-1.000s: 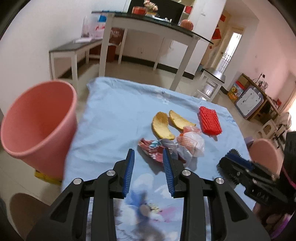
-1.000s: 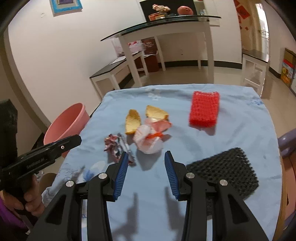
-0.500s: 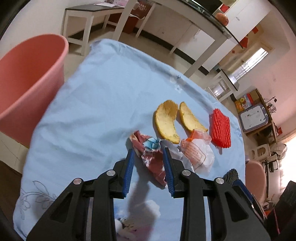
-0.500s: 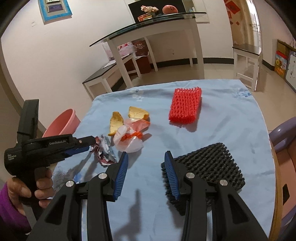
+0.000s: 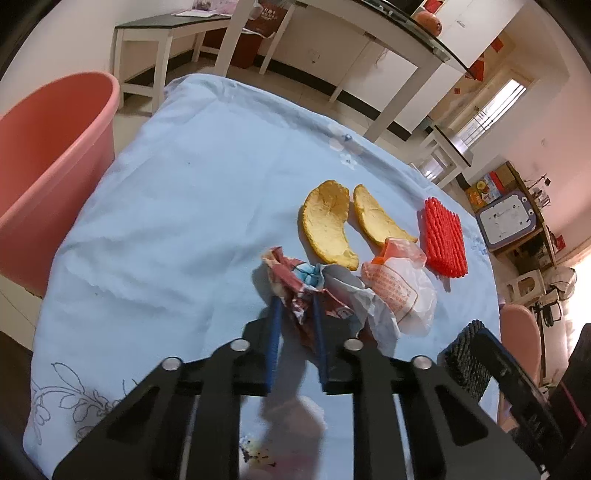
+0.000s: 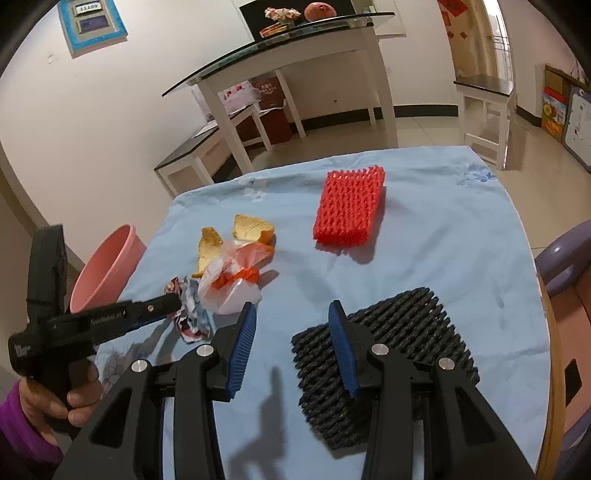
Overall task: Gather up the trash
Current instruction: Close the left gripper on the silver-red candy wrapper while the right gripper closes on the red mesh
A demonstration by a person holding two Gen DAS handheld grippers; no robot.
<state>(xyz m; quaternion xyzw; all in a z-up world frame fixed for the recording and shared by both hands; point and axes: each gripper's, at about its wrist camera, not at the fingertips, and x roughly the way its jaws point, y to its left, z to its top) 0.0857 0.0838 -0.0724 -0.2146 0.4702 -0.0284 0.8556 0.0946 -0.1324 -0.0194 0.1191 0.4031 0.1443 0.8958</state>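
Since a second ago the left gripper [image 5: 295, 314] has dropped onto the crumpled red-and-blue foil wrapper [image 5: 295, 284], jaws closing around it, while the half-open, empty right gripper [image 6: 291, 332] hangs farther off.

— What sort of place are you working in?
— You're in a home's living or dining room: a tabletop under a pale blue flowered cloth [image 5: 184, 206], a glass-topped console table [image 6: 295, 48] with flowers, a framed picture [image 6: 96, 22] on the white wall, tiled floor, red paper decorations [image 5: 480, 66] near the doorway.
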